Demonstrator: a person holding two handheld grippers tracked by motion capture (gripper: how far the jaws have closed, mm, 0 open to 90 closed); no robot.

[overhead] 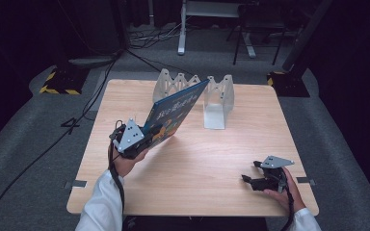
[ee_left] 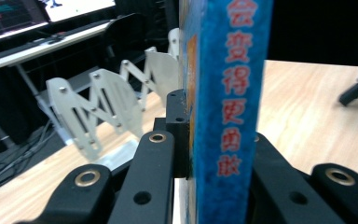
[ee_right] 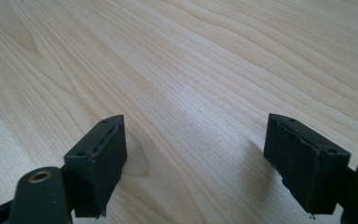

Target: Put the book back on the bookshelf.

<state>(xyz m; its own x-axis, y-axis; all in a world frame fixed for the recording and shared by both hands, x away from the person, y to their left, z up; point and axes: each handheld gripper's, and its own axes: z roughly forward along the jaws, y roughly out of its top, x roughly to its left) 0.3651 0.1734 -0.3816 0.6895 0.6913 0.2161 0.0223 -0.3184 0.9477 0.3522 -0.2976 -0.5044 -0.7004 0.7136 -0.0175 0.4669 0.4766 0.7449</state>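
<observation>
Clamping the left gripper (overhead: pixel 147 137) on the blue picture book (overhead: pixel 176 113), you needed its spine aligned with the white accordion rack (overhead: pixel 217 98) at upper centre, right gripper (overhead: pixel 250 179) idling apart.

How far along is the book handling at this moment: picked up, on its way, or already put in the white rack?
Done: the left gripper is shut on the blue book, which is off the table and tilted. In hand: the book is held up near the white rack, apparently heading for it. Left: no book stands in the rack yet. The right gripper rests open over bare wood.
</observation>
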